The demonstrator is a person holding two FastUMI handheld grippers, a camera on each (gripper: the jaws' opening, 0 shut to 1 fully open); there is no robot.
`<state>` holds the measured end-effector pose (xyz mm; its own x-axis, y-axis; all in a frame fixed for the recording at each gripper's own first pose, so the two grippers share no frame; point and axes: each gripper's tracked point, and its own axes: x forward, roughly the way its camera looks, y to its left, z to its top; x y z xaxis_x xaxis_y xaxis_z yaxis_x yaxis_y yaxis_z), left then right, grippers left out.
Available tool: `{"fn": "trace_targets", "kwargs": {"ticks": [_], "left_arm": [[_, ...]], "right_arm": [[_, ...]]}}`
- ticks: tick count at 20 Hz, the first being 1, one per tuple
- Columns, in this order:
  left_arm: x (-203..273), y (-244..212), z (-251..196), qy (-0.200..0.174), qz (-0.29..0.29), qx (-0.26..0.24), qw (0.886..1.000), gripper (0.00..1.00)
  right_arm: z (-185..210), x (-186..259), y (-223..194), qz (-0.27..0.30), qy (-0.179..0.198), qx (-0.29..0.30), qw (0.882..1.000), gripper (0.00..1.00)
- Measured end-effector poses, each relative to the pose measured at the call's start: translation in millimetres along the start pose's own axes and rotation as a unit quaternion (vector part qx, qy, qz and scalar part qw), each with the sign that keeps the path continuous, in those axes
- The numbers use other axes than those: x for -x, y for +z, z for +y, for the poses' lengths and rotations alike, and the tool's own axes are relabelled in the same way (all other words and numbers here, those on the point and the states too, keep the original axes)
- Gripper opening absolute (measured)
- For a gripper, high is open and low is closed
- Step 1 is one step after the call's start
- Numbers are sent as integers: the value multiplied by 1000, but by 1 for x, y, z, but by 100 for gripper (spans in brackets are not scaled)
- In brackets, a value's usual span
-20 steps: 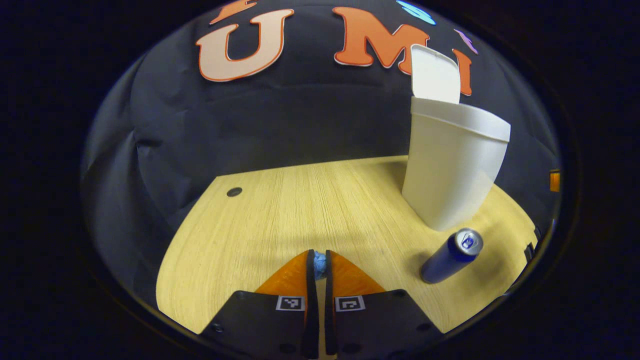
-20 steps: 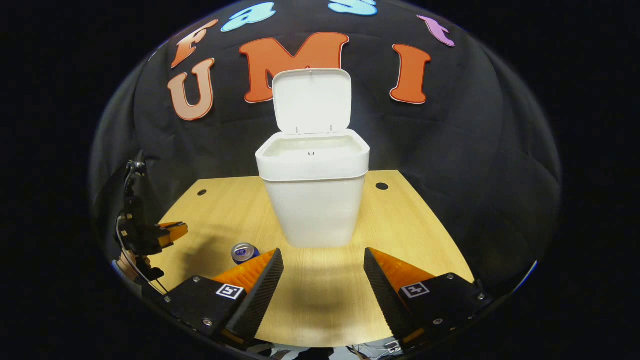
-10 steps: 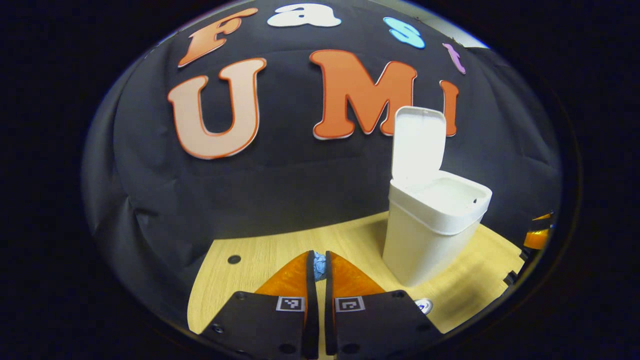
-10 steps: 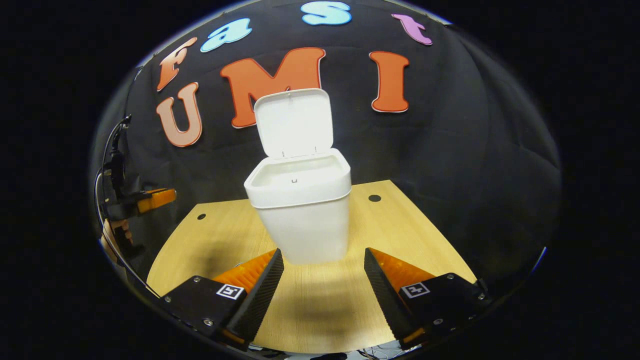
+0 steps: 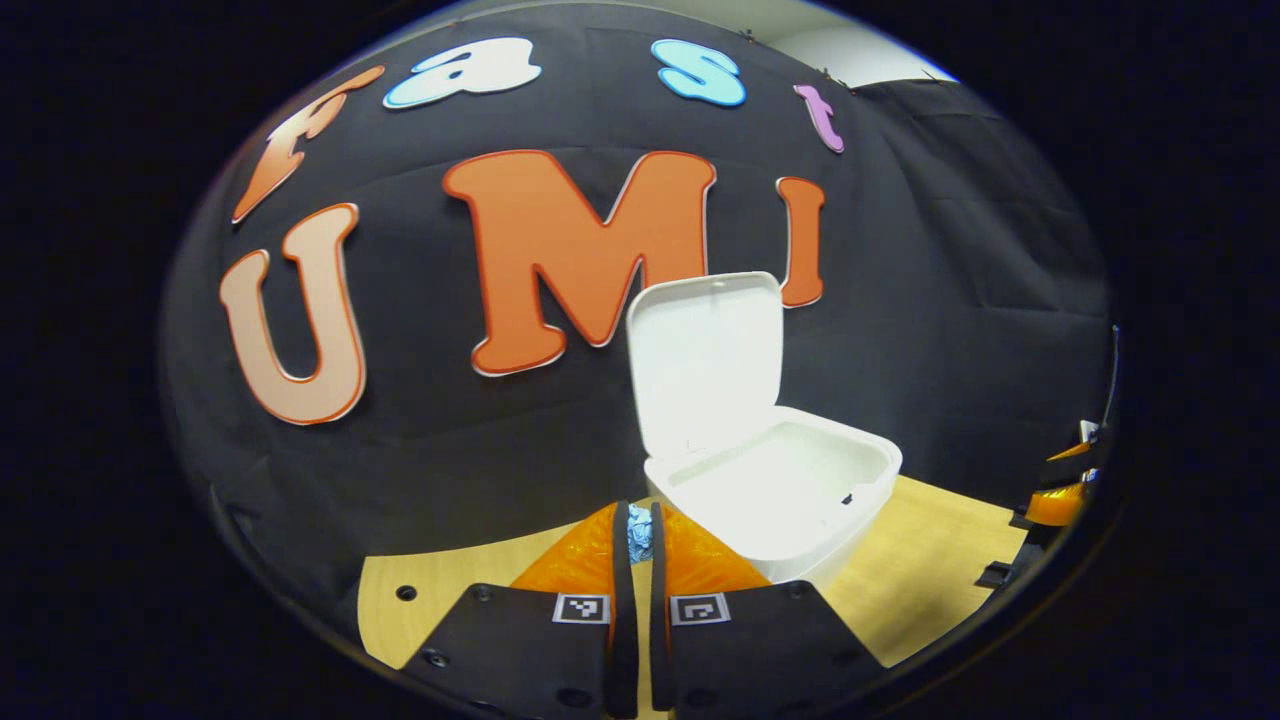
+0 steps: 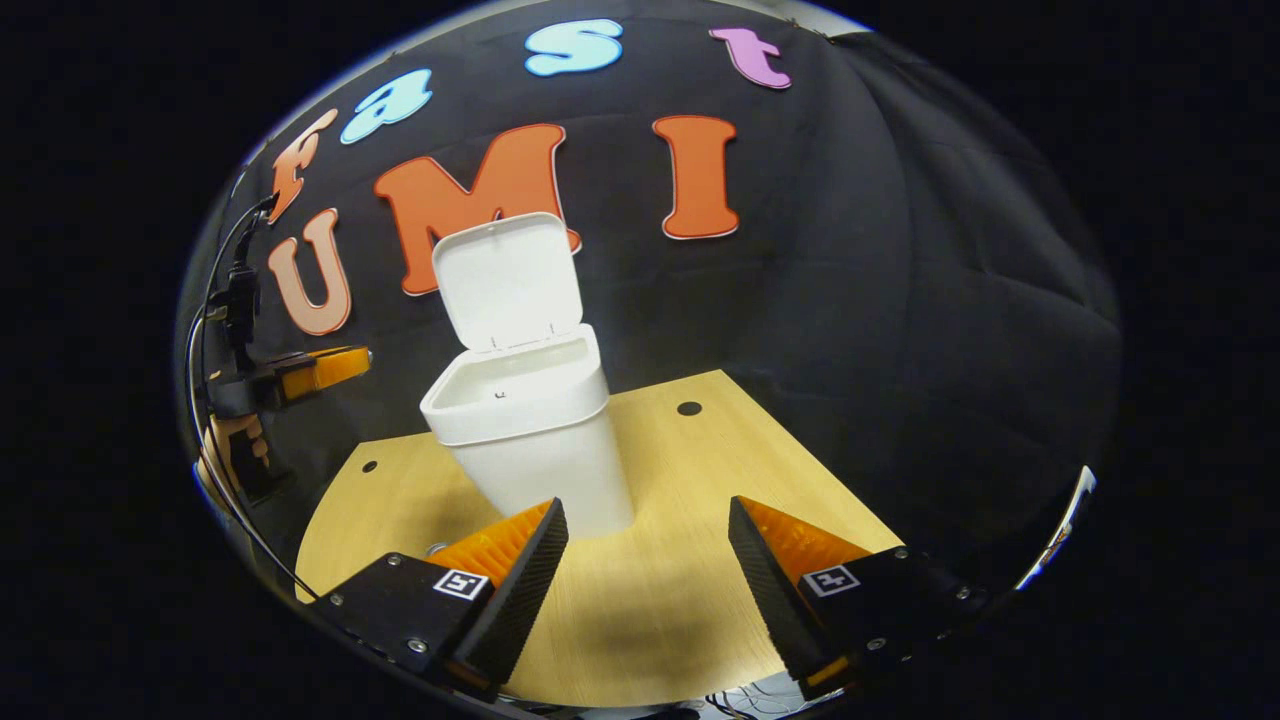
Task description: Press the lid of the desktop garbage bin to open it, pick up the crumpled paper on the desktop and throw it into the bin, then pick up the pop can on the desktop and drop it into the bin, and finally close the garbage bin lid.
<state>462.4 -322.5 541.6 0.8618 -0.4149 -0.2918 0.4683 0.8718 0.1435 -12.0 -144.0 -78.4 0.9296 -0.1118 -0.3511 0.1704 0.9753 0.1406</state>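
The white garbage bin [image 5: 790, 500] [image 6: 530, 420] stands on the wooden desktop [image 6: 680, 560] with its lid [image 5: 705, 355] [image 6: 508, 280] tipped up and back. My left gripper [image 5: 638, 535] is shut on the crumpled blue paper [image 5: 639, 531], raised above desk level just left of the bin's open mouth. In the right gripper view that left gripper [image 6: 320, 368] hangs to the left of the bin, with a hand behind it. My right gripper [image 6: 645, 560] stands open over the desk in front of the bin, with nothing between its fingers. A sliver of the pop can [image 6: 438, 548] peeks out beside its left finger.
Round cable holes [image 6: 689, 408] [image 5: 406, 592] mark the desktop's far corners. The black cloth wall rises close behind the bin. Bare wood lies to the right of the bin in the right gripper view.
My left gripper has risen with the paper and swung toward the bin, whose open mouth now lies close below. The can has dropped out of its view. The right gripper drifted rightward.
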Motion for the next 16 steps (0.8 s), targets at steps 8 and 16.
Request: {"fn": "trace_targets", "kwargs": {"ticks": [8, 16], "left_arm": [[-52, -10, -65, -57, 28, 23, 998, 8], [-69, -17, -80, -71, 36, 24, 997, 11]], "right_arm": [[-42, 4, -22, 20, -44, -19, 999, 98], [-54, 4, -42, 34, -60, -29, 997, 98]]}}
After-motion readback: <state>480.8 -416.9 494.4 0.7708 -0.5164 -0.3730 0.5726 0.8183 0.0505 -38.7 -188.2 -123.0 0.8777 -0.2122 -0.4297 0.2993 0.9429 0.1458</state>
